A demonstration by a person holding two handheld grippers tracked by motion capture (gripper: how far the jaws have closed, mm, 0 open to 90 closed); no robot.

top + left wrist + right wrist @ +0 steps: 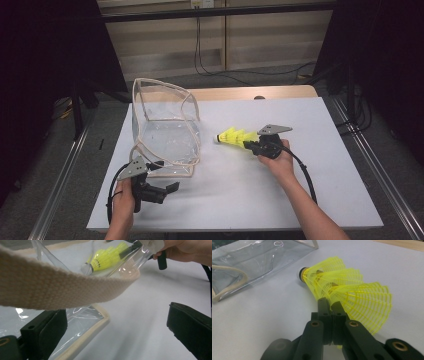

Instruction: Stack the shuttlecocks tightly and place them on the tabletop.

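Observation:
A clear plastic bag (165, 127) with beige trim stands open on the white table top (300, 180), left of centre. Its woven beige strap (50, 287) hangs close in front of the left gripper view's camera. My left gripper (167, 189) (117, 332) is open at the bag's near corner, one jaw beside the bag's bottom edge (82, 322). My right gripper (248, 145) (329, 306) is shut on the skirt of a stack of nested yellow shuttlecocks (232, 136) (352, 292). It holds them just above the table, right of the bag, with the cork end toward it. The shuttlecocks (107, 257) also show through the bag's wall.
A wooden edge (250, 93) borders the table top at the back. Metal rails (370, 165) run along both sides of the table, and cables lie on the floor behind. The person's right hand (280, 160) rests on the table.

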